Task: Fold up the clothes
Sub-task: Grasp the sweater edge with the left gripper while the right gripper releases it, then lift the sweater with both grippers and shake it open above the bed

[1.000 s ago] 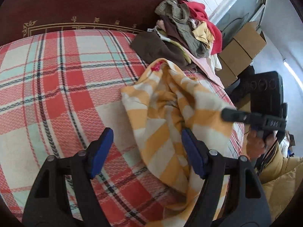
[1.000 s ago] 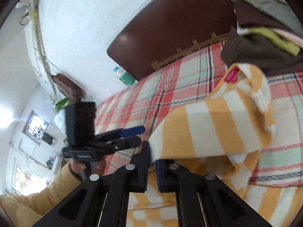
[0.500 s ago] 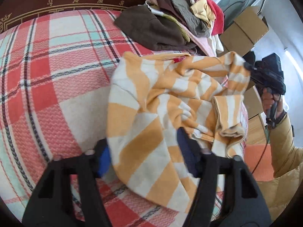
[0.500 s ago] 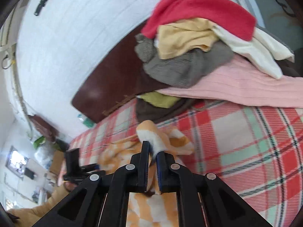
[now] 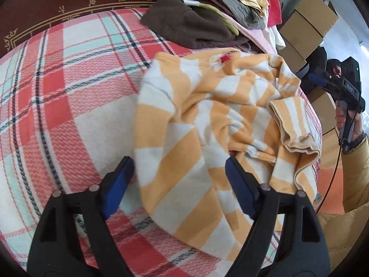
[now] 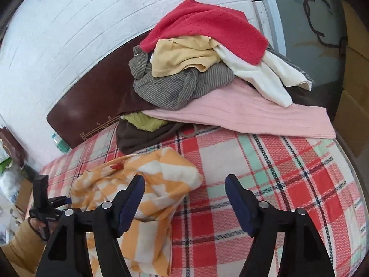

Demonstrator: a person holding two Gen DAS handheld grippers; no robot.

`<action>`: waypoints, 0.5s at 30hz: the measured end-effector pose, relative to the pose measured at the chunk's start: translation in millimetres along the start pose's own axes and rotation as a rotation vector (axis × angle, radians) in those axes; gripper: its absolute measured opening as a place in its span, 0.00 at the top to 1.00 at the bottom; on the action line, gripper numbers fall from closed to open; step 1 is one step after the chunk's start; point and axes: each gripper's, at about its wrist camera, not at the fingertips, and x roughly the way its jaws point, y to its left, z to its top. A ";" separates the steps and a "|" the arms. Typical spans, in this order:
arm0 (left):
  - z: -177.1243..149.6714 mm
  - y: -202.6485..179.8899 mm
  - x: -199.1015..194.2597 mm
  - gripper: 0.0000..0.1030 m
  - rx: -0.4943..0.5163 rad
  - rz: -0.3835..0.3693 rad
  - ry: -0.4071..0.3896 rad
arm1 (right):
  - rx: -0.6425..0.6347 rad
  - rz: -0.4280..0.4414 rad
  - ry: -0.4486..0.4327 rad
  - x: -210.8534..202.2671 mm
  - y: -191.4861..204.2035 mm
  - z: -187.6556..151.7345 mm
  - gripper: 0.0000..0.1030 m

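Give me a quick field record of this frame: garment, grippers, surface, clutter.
garment: orange-and-white striped top, crumpled, unfolded, lying on the bed
tag: red label showing near the neckline
left gripper: open, jaws straddling the top's near edge
right gripper: open, nothing held, beside the top
surface: plaid blanket
pile: unfolded clothes heaped by the headboard
background: cardboard boxes past the bed

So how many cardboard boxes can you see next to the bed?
3, all in the left wrist view: a top box, a second box under it, and a third box lower down behind the right gripper. More may be hidden.
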 end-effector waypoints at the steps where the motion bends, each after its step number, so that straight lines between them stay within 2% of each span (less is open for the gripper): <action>1: -0.6 -3.1 1.6 0.06 0.008 0.007 -0.001 | 0.000 0.003 0.023 10.0 -1.2 1.1 0.26; 4: -4.2 -17.4 8.1 0.02 0.049 0.086 -0.006 | 0.062 0.030 0.116 51.5 -10.9 1.2 0.24; 6: -3.1 -17.8 1.1 0.02 0.031 0.082 -0.027 | 0.110 0.071 0.163 76.5 -16.8 -1.6 0.24; 7: -2.3 -17.2 -3.2 0.07 0.019 0.076 -0.039 | 0.134 0.095 0.184 88.4 -19.6 -3.5 0.24; 8: -1.5 -16.7 -7.6 0.30 0.006 0.069 -0.051 | 0.152 0.126 0.198 98.4 -20.3 -5.2 0.24; 9: -0.7 -16.2 -11.9 0.47 -0.006 0.063 -0.063 | 0.152 0.161 0.201 104.4 -16.4 -5.7 0.33; 10: 0.1 -15.6 -16.3 0.86 -0.019 0.057 -0.075 | 0.142 0.194 0.201 108.3 -9.5 -5.4 0.61; 12: 1.7 -14.6 -24.9 0.86 -0.044 0.044 -0.099 | 0.112 0.248 0.193 111.6 5.9 -3.4 0.90; 15: 4.1 -13.0 -38.0 0.86 -0.081 0.024 -0.134 | 0.020 0.270 0.136 93.7 38.1 6.9 0.92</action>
